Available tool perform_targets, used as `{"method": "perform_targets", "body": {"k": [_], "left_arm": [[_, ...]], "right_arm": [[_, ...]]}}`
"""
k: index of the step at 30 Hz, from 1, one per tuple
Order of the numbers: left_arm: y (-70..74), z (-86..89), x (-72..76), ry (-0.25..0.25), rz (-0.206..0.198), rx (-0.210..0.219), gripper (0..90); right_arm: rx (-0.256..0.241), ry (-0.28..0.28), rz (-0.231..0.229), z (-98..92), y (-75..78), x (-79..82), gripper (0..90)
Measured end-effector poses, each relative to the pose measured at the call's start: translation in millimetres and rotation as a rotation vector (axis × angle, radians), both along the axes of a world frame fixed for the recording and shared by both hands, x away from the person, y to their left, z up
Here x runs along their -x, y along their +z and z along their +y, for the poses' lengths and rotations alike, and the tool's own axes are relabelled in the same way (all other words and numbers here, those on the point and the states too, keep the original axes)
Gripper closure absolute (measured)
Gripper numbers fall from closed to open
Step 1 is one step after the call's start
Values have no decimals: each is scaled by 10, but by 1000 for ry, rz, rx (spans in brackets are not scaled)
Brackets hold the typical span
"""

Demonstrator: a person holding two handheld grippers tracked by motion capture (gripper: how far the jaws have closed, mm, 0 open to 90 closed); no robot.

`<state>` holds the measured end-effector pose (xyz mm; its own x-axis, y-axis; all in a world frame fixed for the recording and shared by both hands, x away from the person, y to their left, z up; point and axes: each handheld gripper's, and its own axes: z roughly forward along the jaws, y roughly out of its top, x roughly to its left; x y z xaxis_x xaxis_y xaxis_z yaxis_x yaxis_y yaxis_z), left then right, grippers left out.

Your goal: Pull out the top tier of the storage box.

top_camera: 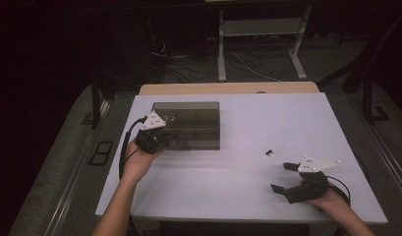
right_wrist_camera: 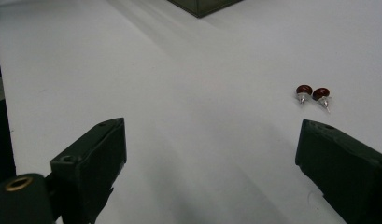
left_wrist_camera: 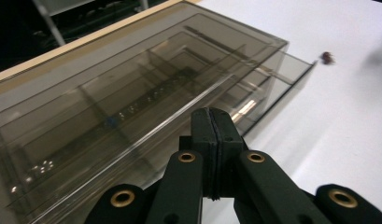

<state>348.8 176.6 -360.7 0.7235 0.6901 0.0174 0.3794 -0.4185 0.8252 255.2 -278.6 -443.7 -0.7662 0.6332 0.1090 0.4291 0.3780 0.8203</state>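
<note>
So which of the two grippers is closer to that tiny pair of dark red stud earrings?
Right. The right gripper sits open just short of the earrings; the left gripper is across the table at the smoky plastic box.

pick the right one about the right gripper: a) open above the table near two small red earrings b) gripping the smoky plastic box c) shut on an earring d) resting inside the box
a: in the right gripper view the right gripper has its jaws set wide apart over the bare white table, with the two red earrings lying loose just ahead of it, touched by neither jaw; the box sits over by the left gripper.
</note>
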Motion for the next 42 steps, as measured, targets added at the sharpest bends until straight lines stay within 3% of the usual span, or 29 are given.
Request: {"method": "perform_targets", "body": {"k": [1,3,9,13,42], "left_arm": [[-4,24,-8,0,3,-15,892],[-30,45,-25,16,7,0,893],[-93,98,-57,23,23,-16,893],[-106,115,-64,37,25,-5,893],[-149,76,-7,-2,48,-47,893]], "right_arm": [[1,1,1,1,1,2,82],[3,4,-1,3,-1,2,82],[5,3,-1,1,-3,-1,82],[6,4,-1,2,-4,0,82],[13,6,-1,4,-6,4,82]]}}
